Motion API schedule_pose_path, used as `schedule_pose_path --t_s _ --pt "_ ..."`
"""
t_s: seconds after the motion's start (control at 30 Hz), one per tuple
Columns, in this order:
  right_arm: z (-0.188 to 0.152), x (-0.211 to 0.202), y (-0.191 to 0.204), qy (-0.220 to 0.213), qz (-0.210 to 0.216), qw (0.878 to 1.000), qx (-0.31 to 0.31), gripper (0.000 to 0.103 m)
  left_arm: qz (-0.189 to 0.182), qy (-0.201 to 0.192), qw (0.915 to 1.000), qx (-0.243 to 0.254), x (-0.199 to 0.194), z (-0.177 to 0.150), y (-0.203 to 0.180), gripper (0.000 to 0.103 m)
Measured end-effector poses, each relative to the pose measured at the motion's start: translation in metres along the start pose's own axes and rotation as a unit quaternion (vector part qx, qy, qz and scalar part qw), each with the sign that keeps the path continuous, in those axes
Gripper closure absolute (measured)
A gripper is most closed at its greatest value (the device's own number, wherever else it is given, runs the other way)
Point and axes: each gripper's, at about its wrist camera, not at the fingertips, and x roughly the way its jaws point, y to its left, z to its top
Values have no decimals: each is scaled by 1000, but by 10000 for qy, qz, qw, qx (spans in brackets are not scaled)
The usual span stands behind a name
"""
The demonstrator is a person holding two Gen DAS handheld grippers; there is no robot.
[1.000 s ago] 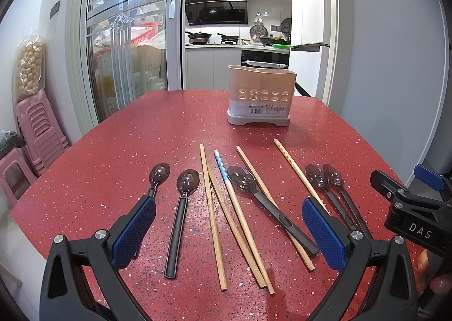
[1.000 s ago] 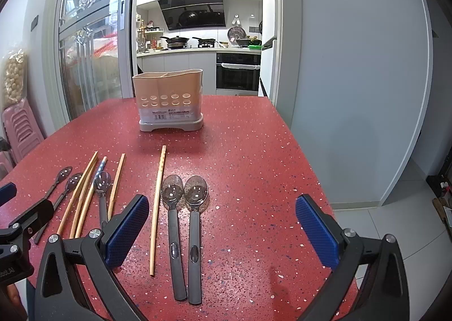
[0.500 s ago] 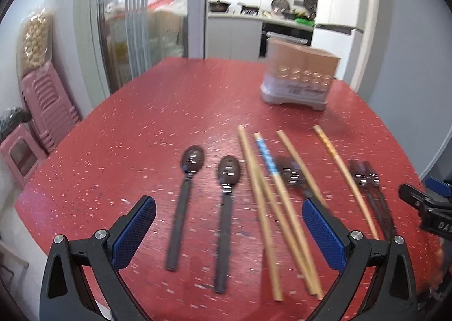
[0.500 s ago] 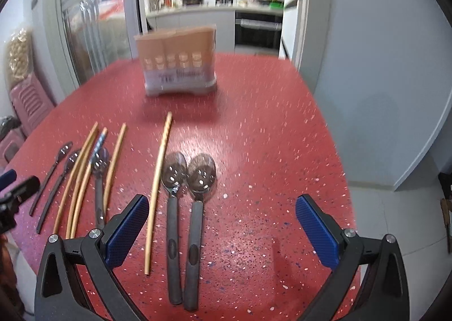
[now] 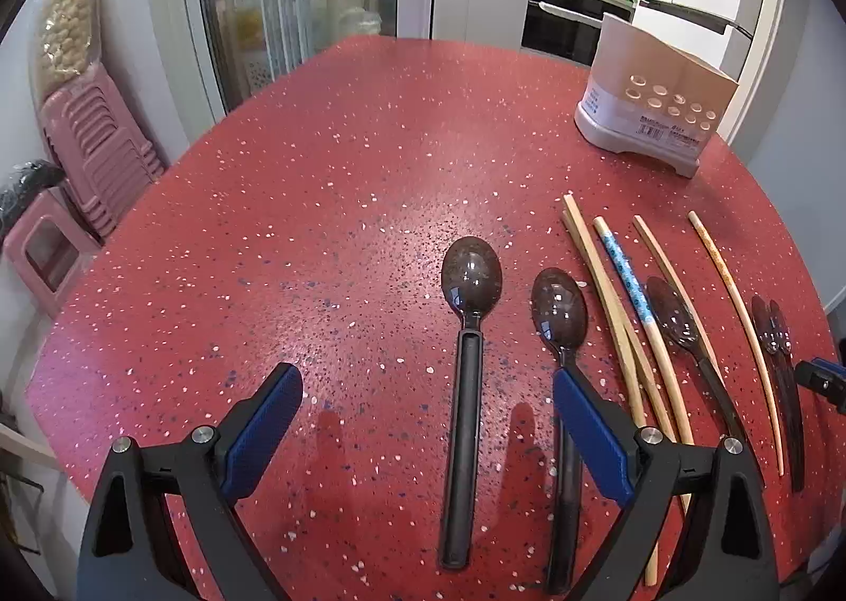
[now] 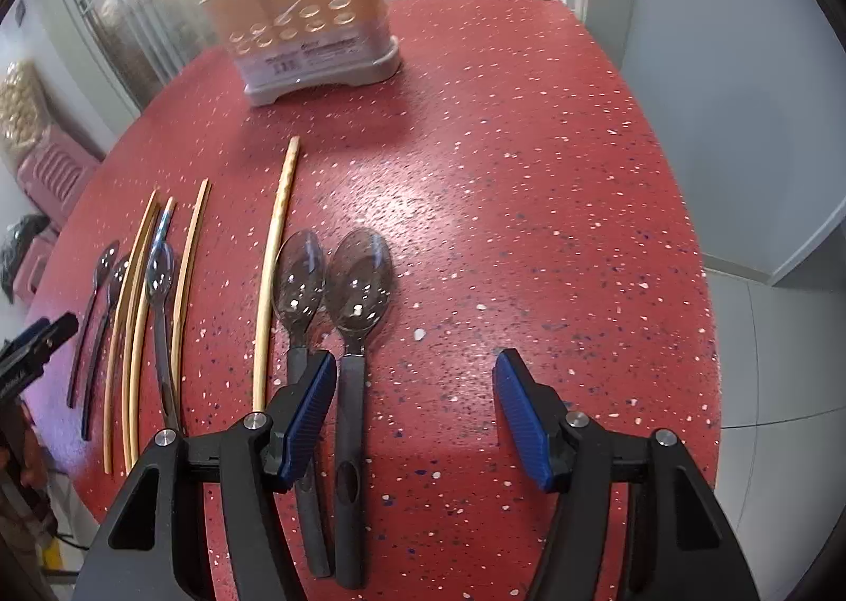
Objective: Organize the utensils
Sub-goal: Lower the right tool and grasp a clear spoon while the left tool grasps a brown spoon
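Note:
On the red speckled table (image 5: 343,167) lie several dark spoons and wooden chopsticks in a row. My left gripper (image 5: 425,424) is open, low over the table, with the leftmost spoon (image 5: 468,352) between its fingers and a second spoon (image 5: 560,336) under the right finger. My right gripper (image 6: 415,410) is open above the handles of two spoons (image 6: 359,315), one (image 6: 299,294) under its left finger. The beige utensil holder (image 5: 655,99) stands at the far side; it also shows in the right wrist view (image 6: 312,46). Chopsticks (image 5: 618,299) lie between the spoon groups.
A single chopstick (image 6: 272,268) lies left of the right pair of spoons. Pink stools (image 5: 90,146) stand off the table's left edge. The table's right edge drops to a tiled floor (image 6: 782,352). A kitchen lies behind the holder.
Both grippers have dropped lower and tilted toward the table. The left has shifted left over the two leftmost spoons; the right has closed in on the right pair of spoons. Both stay open.

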Motion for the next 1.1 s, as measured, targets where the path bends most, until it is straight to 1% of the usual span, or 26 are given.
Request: schedule_pose_path --t_s 0.1,0.17,0.23,0.3,0.37,0.43,0.53,0.6,0.67,0.7,0.73,0.77,0.8,0.83,0.87,0.9,0.93,1.0,1.1 --pt "4 6 8 155 -102 9997 -150 39 -60 133 9999 40 8 4 1 0" --pt "6 8 15 232 -276 9988 -320 45 -95 207 9997 65 13 7 1 0" --pt "9 10 20 331 -405 9977 -437 47 -133 345 9993 90 19 9 0 0" --pt "13 10 22 443 -428 9969 -491 50 -105 384 9991 113 23 10 0 0" --pt "20 13 25 626 -431 9957 -539 54 -83 450 9986 280 26 13 -4 0" --pt "27 18 30 823 -427 9939 -601 55 -75 524 9976 439 30 16 -8 0" --pt "36 23 34 1151 -398 9905 -636 56 -198 622 9956 670 33 23 -16 8" --pt "41 26 34 1321 -397 9882 -666 56 -265 770 9936 787 38 31 -19 9" --pt "45 29 34 1421 -390 9865 -707 57 -318 865 9918 882 39 36 -22 19" --pt "47 30 34 1457 -382 9858 -744 58 -342 932 9907 926 40 38 -23 20" --pt "48 31 34 1475 -385 9853 -765 61 -364 1005 9894 981 41 41 -25 22" --pt "49 31 34 1496 -343 9850 -794 70 -363 1109 9876 1049 43 44 -27 26" --pt "50 31 34 1516 -313 9844 -834 74 -445 1168 9860 1103 43 47 -29 32" --pt "50 31 34 1533 -301 9840 -859 82 -469 1208 9847 1163 44 47 -31 44" --pt "51 31 34 1544 -276 9835 -901 86 -465 1277 9833 1213 45 50 -34 46" --pt "51 31 35 1550 -267 9832 -927 89 -497 1368 9816 1237 48 53 -35 50" --pt "52 31 34 1546 -253 9831 -947 90 -506 1383 9812 1250 48 53 -36 65" --pt "53 31 30 1542 -141 9835 -932 90 -540 1429 9810 1198 49 56 -36 65" --pt "54 29 18 1495 56 9853 -826 90 -588 1347 9841 1001 47 52 -32 65"
